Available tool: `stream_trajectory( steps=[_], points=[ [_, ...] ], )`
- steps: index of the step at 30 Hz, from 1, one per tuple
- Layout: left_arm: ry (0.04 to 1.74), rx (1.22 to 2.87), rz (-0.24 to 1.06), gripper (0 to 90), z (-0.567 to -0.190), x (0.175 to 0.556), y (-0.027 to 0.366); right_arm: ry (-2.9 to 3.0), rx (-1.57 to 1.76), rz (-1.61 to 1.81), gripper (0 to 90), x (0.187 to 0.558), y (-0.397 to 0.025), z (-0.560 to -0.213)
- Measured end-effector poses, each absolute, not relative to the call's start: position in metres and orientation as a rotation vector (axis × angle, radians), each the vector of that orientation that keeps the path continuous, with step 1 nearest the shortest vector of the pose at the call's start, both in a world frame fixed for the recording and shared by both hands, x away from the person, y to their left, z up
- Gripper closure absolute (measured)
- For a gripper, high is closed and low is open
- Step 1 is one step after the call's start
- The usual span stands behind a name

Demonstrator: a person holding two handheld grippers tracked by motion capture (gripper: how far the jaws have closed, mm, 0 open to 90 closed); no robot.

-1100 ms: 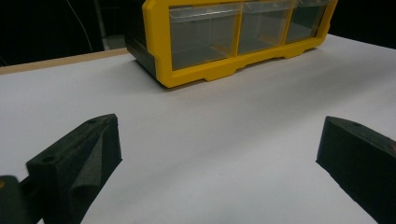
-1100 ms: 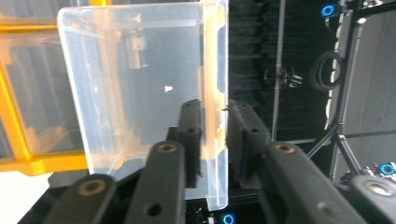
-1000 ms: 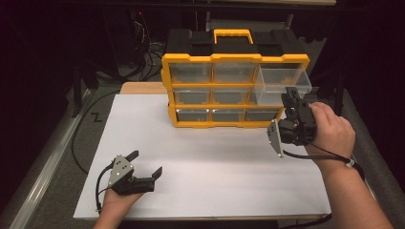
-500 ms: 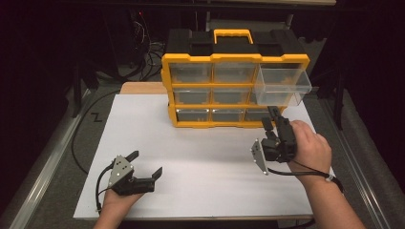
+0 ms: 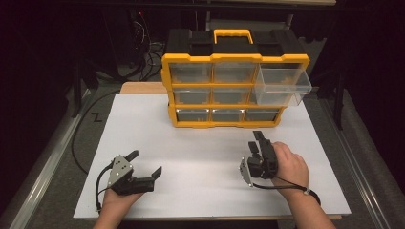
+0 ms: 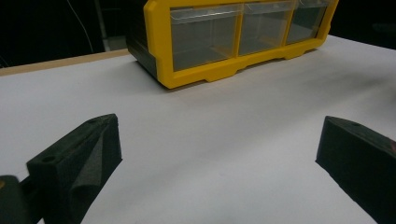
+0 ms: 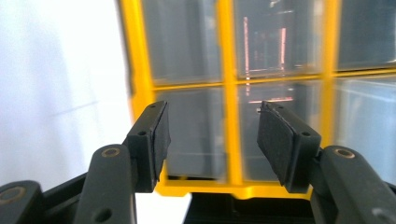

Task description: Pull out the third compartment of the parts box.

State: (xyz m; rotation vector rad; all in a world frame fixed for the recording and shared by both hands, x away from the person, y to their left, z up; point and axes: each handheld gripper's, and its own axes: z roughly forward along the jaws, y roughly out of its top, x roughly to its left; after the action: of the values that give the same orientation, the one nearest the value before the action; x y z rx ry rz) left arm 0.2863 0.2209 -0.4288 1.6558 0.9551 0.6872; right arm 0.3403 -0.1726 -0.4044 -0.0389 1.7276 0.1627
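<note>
A yellow drawer organizer [image 5: 229,86] is seen at the far side of the white surface [image 5: 200,152], its top-right drawer [image 5: 282,86] pulled out. The left hand-held gripper [image 5: 145,164] is held wide open low over the near left. The right hand-held gripper [image 5: 257,139] is held apart-jawed and empty, pointed at the organizer.

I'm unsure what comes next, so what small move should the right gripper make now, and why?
Probably reach the right gripper forward to the pulled-out drawer. That top-right drawer juts from the yellow organizer, nothing shows inside it, and the gripper is open, empty and low on the white table.
</note>
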Motion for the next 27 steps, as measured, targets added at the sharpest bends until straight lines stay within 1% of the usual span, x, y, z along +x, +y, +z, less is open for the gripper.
stream_trajectory(
  steps=[5,10,15,20,26,27],
  points=[
    [0.954,1.655,0.686,1.0,-0.429,0.286,0.221,1.769,-0.047,0.157,44.9,0.336,-0.173,-0.428],
    [0.956,1.647,0.688,1.0,-0.428,0.285,0.221,1.817,-0.004,0.141,43.1,0.335,-0.183,-0.44],
    [0.952,1.656,0.683,1.0,-0.428,0.286,0.221,1.807,-0.026,0.145,38.9,0.329,-0.189,-0.437],
    [0.963,1.654,0.687,1.0,-0.429,0.287,0.221,1.803,0.01,0.158,35.5,0.328,-0.186,-0.43],
    [0.975,1.65,0.69,1.0,-0.43,0.287,0.221,1.83,-0.02,0.155,25.2,0.332,-0.179,-0.434],
    [0.974,1.651,0.69,1.0,-0.43,0.287,0.22,1.844,-0.021,0.148,21.4,0.333,-0.178,-0.436]
  ],
)
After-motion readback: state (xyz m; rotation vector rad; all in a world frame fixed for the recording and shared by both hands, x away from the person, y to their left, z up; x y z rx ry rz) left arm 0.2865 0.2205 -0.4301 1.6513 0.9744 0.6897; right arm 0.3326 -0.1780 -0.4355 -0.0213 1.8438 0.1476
